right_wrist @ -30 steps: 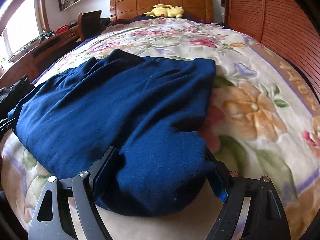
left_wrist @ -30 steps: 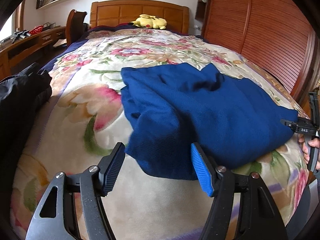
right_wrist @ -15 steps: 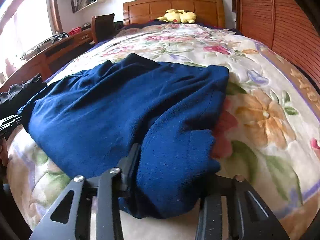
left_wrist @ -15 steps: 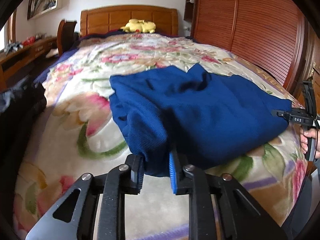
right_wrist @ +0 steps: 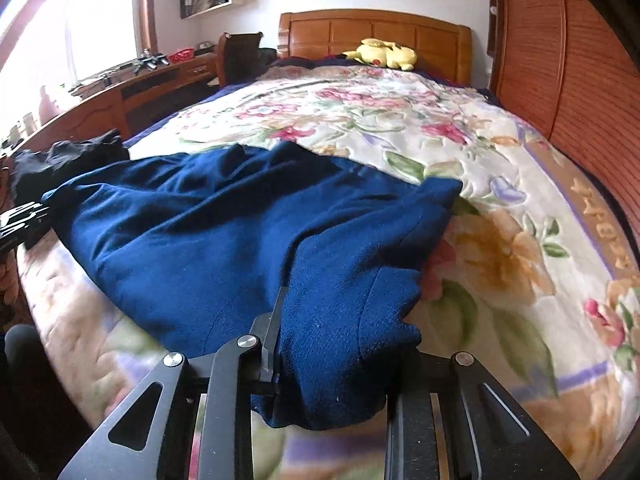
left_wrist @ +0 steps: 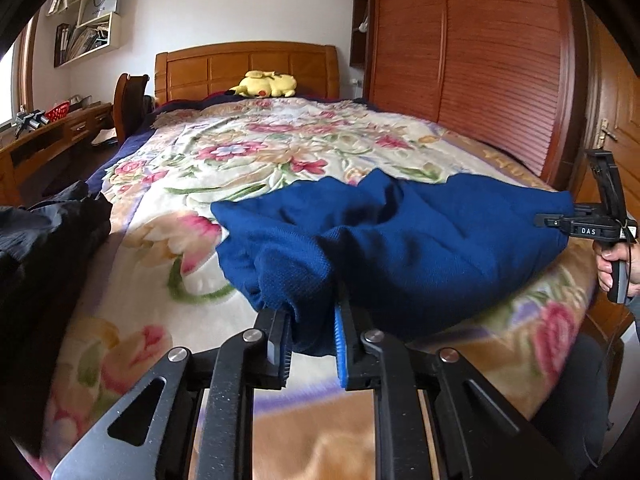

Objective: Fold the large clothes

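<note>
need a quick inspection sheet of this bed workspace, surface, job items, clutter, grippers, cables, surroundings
surface: floral blanket covering the bed, bare beyond the garment.
job's things: blue garment lying across the near end of the bed, its near edge gathered at two corners.
clutter: black clothing heaped at the bed's left edge; yellow plush toy by the headboard.
grippers: left gripper closing, pads pressing the blue cloth; right gripper closing, cloth bunched between its jaws, one finger hidden under it.
cables: nothing seen.
surroundings: wooden headboard, slatted wardrobe on the right, desk and wall shelf on the left.
</note>
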Demonstrator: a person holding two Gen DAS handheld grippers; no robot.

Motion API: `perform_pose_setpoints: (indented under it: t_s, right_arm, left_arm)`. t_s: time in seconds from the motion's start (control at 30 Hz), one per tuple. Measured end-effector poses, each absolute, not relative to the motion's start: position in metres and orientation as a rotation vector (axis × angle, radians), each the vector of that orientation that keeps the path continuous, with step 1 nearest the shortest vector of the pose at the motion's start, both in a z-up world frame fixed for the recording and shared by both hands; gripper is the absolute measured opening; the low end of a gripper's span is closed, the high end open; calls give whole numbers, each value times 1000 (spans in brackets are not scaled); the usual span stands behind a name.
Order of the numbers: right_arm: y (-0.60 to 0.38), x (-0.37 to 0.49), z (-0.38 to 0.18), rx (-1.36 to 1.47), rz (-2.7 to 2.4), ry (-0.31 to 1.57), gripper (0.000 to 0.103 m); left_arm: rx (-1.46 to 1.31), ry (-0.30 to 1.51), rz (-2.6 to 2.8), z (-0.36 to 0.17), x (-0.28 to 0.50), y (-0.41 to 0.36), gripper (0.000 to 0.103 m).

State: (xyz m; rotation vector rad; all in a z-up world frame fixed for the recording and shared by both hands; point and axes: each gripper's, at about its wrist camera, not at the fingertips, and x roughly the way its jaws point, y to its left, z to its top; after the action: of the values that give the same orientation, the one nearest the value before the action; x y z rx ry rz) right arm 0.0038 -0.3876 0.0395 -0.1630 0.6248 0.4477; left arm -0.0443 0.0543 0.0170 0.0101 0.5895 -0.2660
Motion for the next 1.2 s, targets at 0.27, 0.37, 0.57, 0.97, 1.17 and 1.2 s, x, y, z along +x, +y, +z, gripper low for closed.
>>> perform_pose_setpoints:
  t_s: [0.27,0.37,0.57,0.97,1.17,1.2]
  right_arm:
    - [-396,-13,25,-209,386,705,45]
    - [-405,-11,28,-191,334,702,62]
    - [-409,-21,51,-183,279,626,71]
    - [-355,-50,40,-278,340,527,71]
    - [-355,-42,29,-288,331,539,71]
    - [-356,-41,28,-285,330,546,71]
  left_arm:
    - [3,607,-272,2,-73,50,18]
    - [-34,630,-276,-5,-71,55,18]
    - [-23,642,-267,-10,-70,53,18]
    - [-9,659,-252,-17,-73,51,19]
    - [-9,660,-252,-19,-74,51,19]
    - [-8,658,-251,-19,-74,51,19]
